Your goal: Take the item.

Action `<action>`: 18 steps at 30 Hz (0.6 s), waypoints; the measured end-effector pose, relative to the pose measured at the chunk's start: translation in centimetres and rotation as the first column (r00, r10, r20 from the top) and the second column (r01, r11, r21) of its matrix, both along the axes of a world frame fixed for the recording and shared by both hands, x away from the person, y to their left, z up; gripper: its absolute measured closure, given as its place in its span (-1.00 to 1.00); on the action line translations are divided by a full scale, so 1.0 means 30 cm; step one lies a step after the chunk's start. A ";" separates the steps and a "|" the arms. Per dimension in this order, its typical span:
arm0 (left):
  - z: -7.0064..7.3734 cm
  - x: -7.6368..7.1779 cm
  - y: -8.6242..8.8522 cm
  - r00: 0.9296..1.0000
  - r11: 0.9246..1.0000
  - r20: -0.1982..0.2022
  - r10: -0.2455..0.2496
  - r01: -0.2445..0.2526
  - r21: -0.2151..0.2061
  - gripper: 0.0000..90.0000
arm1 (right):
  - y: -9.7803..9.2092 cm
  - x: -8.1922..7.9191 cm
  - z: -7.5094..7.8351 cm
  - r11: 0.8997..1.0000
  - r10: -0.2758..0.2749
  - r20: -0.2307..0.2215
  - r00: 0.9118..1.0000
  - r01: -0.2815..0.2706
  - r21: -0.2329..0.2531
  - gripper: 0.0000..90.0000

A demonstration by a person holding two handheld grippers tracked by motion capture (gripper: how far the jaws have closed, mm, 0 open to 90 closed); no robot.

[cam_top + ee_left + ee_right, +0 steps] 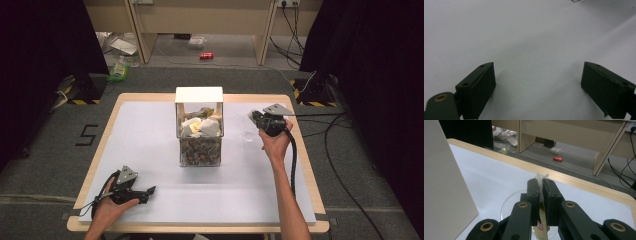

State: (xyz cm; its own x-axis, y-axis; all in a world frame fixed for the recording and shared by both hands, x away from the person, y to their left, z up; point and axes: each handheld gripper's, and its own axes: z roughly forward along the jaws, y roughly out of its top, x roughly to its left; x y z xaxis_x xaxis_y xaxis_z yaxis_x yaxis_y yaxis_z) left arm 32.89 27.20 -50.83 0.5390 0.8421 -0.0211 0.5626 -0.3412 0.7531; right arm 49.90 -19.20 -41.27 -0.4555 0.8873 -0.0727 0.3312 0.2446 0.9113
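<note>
A clear box [199, 135] with a white top stands at mid-table, packed with small packets. To its right a person's hand holds my right gripper [251, 116] above a clear round dish [247, 136]. In the right gripper view its jaws [541, 183] are shut on a thin yellowish packet [541, 226]; one end of the packet pokes out past the tips. The dish [509, 205] lies just under them, and the box's white side [444, 182] rises at the left. My left gripper [151, 190] rests at the front left, open [537, 72] over bare white mat with nothing between its jaws.
The white mat [150, 145] covers a wooden table [300, 150]. A black cable [294, 155] trails from the right gripper along the forearm. On the floor beyond lie a red can [206, 56], litter and more cables. Dark curtains flank both sides.
</note>
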 end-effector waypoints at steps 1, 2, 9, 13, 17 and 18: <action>0.001 0.000 0.000 1.000 1.000 0.003 0.002 -0.002 0.003 -0.75 | 0.001 0.001 -0.003 1.000 -0.001 -0.003 1.000 0.001 -0.002 0.87; 0.000 0.000 0.000 1.000 1.000 0.000 0.000 0.000 0.000 -0.75 | 0.003 0.004 -0.007 1.000 0.003 -0.006 1.000 -0.003 -0.006 0.87; 0.001 0.000 0.001 1.000 1.000 0.003 0.002 -0.002 0.004 -0.75 | 0.009 0.014 -0.026 1.000 0.005 -0.024 1.000 -0.005 -0.016 0.85; 0.000 0.000 0.000 1.000 1.000 0.000 0.000 0.000 0.000 -0.75 | 0.011 0.015 -0.034 1.000 0.001 -0.032 1.000 -0.001 -0.015 0.84; 0.001 0.000 0.000 1.000 1.000 0.003 0.001 -0.001 0.003 -0.75 | 0.007 0.018 -0.040 1.000 -0.003 -0.038 0.999 0.002 -0.014 0.83; 0.001 0.000 0.001 1.000 1.000 0.003 0.002 -0.002 0.004 -0.75 | 0.004 0.019 -0.044 1.000 -0.002 -0.039 0.999 0.002 -0.011 0.81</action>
